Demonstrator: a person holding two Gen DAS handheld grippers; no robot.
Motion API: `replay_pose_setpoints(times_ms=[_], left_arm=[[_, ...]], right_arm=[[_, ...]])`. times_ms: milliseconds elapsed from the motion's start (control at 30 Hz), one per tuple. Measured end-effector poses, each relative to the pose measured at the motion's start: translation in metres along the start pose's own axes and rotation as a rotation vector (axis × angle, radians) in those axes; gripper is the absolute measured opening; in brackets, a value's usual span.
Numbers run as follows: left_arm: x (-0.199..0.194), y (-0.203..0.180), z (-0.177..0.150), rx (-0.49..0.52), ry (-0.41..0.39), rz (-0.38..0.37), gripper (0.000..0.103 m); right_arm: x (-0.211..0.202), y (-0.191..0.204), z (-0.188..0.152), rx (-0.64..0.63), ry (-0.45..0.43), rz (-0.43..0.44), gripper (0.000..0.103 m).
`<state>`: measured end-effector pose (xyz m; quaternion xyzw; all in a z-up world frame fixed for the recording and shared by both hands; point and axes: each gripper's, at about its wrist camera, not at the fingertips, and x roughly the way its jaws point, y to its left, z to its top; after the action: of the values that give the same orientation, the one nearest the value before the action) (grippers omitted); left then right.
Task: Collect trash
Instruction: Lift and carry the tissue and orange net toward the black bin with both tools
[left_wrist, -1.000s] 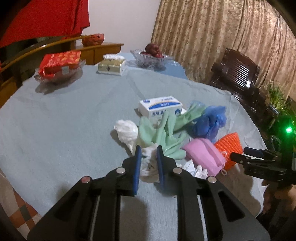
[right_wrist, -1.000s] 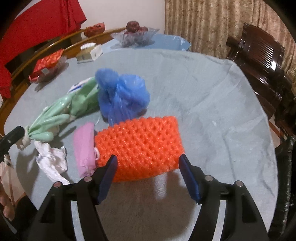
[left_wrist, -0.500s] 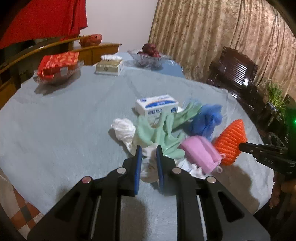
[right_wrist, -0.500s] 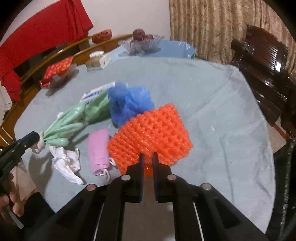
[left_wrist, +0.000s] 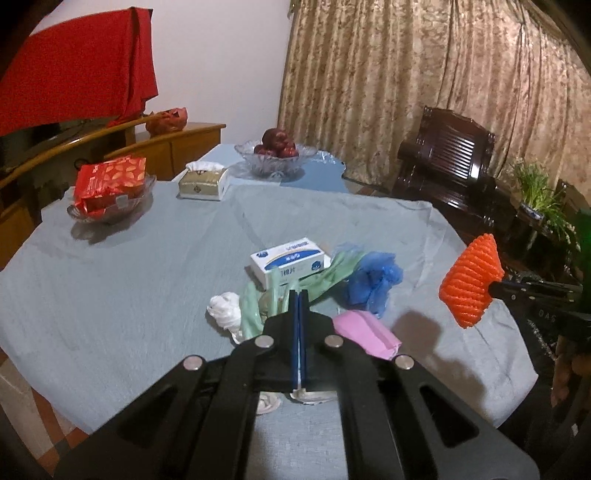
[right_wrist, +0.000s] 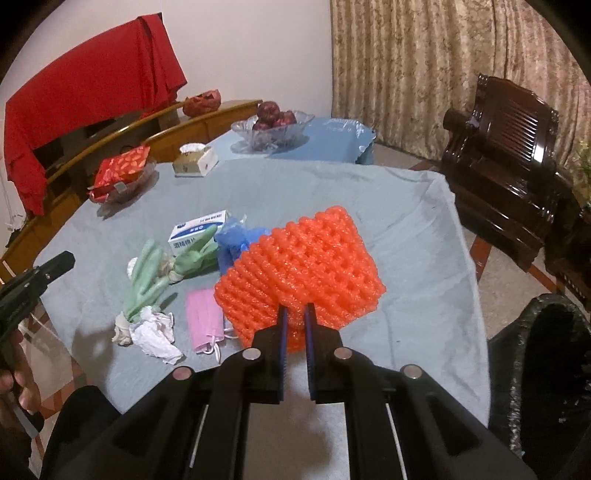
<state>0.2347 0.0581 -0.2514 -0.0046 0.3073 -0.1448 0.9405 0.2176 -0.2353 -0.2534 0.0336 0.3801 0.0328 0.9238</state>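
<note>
My right gripper (right_wrist: 295, 314) is shut on an orange foam net (right_wrist: 306, 273) and holds it above the table; from the left wrist the net (left_wrist: 469, 284) hangs off that gripper (left_wrist: 493, 288) at the right. My left gripper (left_wrist: 298, 295) is raised, its jaws closing flat together with nothing between them. A crumpled white tissue (right_wrist: 155, 332) lies on the grey cloth below it. Green rubber gloves (left_wrist: 321, 280), a blue plastic bag (left_wrist: 373, 280), a pink face mask (left_wrist: 365, 332) and a white box (left_wrist: 288, 258) lie in a cluster.
A black trash bag (right_wrist: 546, 369) gapes at the table's right side. At the far end stand a tissue box (left_wrist: 205, 181), a glass fruit bowl (left_wrist: 277, 155) and a dish with a red packet (left_wrist: 110, 184). A dark wooden chair (left_wrist: 454, 166) stands behind.
The right jaws closed on the orange net and lifted it off the table. The left jaws went from gripping the tissue to fully together and rose; the tissue stayed on the cloth.
</note>
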Motion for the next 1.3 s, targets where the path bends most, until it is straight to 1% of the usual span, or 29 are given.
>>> replay_pose_setpoints(times_ms=[100,133,167,233,267,333,433,533,600,633,700,767,867,900,933,967,1000,1033,1200,1300], left_arm=[[-0.001,0.005,-0.006,-0.003,0.013,0.007,0.001],[0.002,0.007,-0.010,-0.005,0.024,0.007,0.004],[0.007,0.010,-0.017,-0.009,0.053,-0.001,0.009],[0.012,0.012,-0.028,-0.008,0.076,0.006,0.041],[0.018,0.013,-0.036,-0.006,0.092,0.017,0.046],[0.027,0.015,-0.045,-0.005,0.120,0.031,0.048],[0.041,0.017,-0.057,-0.015,0.163,0.028,0.048],[0.047,0.012,-0.061,-0.015,0.179,0.007,0.048],[0.046,0.000,-0.064,-0.019,0.181,-0.026,0.048],[0.046,-0.009,-0.066,-0.005,0.181,-0.033,0.048],[0.050,-0.028,-0.071,0.038,0.180,-0.034,0.048],[0.060,-0.038,-0.075,0.050,0.196,-0.032,0.048],[0.074,-0.040,-0.077,0.045,0.213,-0.018,0.047],[0.077,-0.039,-0.078,0.046,0.218,-0.015,0.043],[0.081,-0.039,-0.079,0.050,0.228,-0.016,0.026],[0.086,-0.039,-0.080,0.055,0.241,-0.017,0.016],[0.089,-0.038,-0.081,0.055,0.251,-0.021,0.011],[0.090,-0.037,-0.080,0.055,0.251,-0.024,0.003],[0.074,-0.043,-0.067,0.059,0.210,-0.033,0.002],[0.054,-0.052,-0.048,0.062,0.152,-0.049,0.002]], right_arm=[[-0.006,-0.002,-0.005,0.007,-0.005,0.001,0.009],[-0.007,-0.003,-0.008,0.010,-0.006,0.001,0.009],[-0.006,-0.003,-0.011,0.012,-0.002,0.002,0.009],[-0.005,-0.005,-0.017,0.018,0.006,0.002,0.009],[-0.001,-0.006,-0.021,0.024,0.016,0.002,0.009],[0.006,-0.008,-0.026,0.032,0.033,0.003,0.009],[0.013,-0.009,-0.031,0.030,0.047,0.003,0.009],[0.022,-0.011,-0.031,0.036,0.060,0.004,0.009],[0.026,-0.012,-0.029,0.036,0.065,0.004,0.009],[0.027,-0.012,-0.029,0.036,0.065,0.003,0.009],[0.030,-0.014,-0.029,0.040,0.066,0.003,0.009],[0.032,-0.015,-0.028,0.041,0.069,0.002,0.009],[0.034,-0.019,-0.029,0.045,0.071,0.001,0.009],[0.035,-0.021,-0.029,0.047,0.073,0.001,0.009],[0.035,-0.021,-0.030,0.049,0.076,0.001,0.009],[0.035,-0.021,-0.030,0.050,0.077,0.000,0.009],[0.036,-0.021,-0.031,0.051,0.078,0.000,0.009],[0.035,-0.021,-0.031,0.050,0.078,-0.001,0.009],[0.030,-0.024,-0.032,0.051,0.071,-0.005,0.009],[0.021,-0.027,-0.031,0.051,0.057,-0.012,0.009]])
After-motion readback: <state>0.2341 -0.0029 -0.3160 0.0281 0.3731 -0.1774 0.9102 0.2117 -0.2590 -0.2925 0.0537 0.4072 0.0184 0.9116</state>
